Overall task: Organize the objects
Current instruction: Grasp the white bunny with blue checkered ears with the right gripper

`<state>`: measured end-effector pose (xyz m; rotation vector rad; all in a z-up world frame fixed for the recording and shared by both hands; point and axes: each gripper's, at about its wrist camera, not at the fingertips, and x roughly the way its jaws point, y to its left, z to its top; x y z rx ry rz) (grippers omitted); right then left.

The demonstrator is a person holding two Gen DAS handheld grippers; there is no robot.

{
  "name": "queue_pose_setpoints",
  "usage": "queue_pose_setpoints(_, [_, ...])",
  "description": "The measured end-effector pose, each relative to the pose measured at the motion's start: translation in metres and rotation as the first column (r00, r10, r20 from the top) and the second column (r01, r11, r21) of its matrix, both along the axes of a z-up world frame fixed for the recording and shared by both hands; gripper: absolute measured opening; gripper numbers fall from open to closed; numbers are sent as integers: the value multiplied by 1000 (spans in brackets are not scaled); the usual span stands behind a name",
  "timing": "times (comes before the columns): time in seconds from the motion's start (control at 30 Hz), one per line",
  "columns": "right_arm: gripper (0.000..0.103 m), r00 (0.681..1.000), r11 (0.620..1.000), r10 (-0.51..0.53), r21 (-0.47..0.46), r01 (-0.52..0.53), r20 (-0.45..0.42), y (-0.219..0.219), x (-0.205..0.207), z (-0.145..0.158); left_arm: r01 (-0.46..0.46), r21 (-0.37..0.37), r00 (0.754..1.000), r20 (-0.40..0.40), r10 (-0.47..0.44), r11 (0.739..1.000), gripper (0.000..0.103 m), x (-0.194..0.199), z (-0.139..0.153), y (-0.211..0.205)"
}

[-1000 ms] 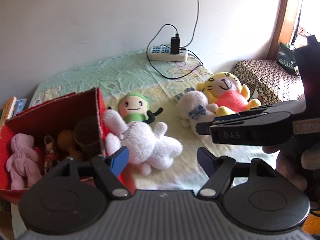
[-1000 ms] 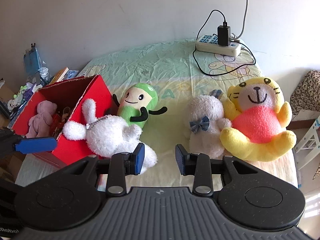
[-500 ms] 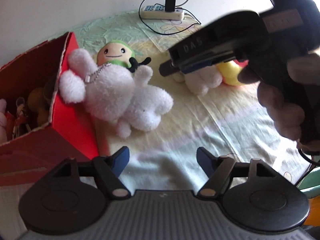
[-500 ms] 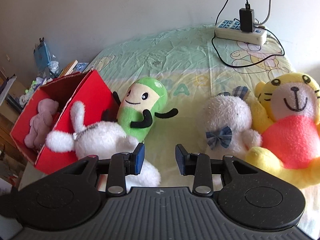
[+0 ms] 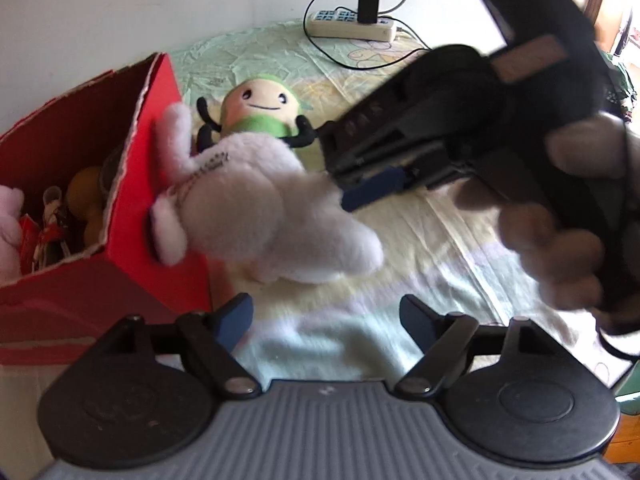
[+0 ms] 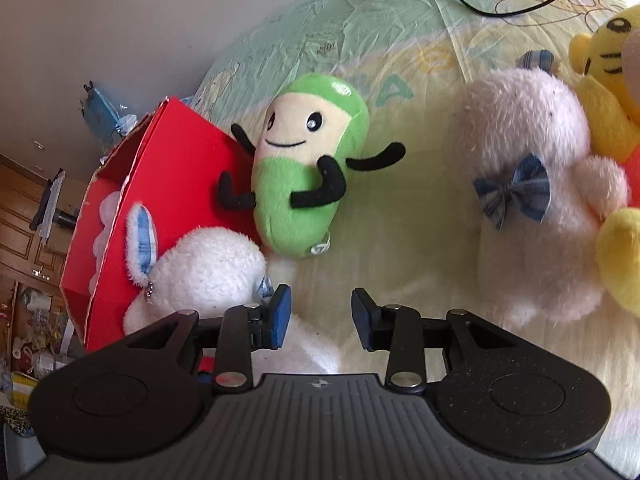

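Observation:
A white plush rabbit (image 5: pixel 256 204) leans against the outside of a red cardboard box (image 5: pixel 80 184) on the bed. It also shows in the right wrist view (image 6: pixel 204 272) beside the box (image 6: pixel 172 184). A green bean plush (image 6: pixel 304 168) lies behind it, also in the left wrist view (image 5: pixel 260 112). My right gripper (image 6: pixel 320 314) is open, low over the rabbit's lower body. In the left wrist view it reaches in from the right, its blue pad (image 5: pixel 372 194) at the rabbit. My left gripper (image 5: pixel 326 322) is open and empty, just short of the rabbit.
A pink-white plush with a blue bow (image 6: pixel 532 200) and a yellow tiger plush (image 6: pixel 612 80) lie to the right. Small toys (image 5: pixel 84 200) sit in the box. A power strip (image 5: pixel 352 28) with cables rests by the wall. Cluttered shelves (image 6: pixel 36 280) are left of the bed.
My right gripper has moved forward and down toward the white rabbit and green plush. My left gripper has come closer to the rabbit and box. Both jaws stay open.

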<state>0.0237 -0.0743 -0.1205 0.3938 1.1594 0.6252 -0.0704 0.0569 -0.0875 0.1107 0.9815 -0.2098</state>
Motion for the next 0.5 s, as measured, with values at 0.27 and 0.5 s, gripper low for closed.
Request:
queue_pose_setpoints(0.27, [33,986,986,167,-5,-167,21,1,-39,16,12,-45,1000,-23,-13,999,83,-4,5,13])
queue_pose_setpoints(0.5, [35,931,948,310,-137,-287,194,9,-56,27,-48,-86,997,-72,42,995,46,0,-8,30])
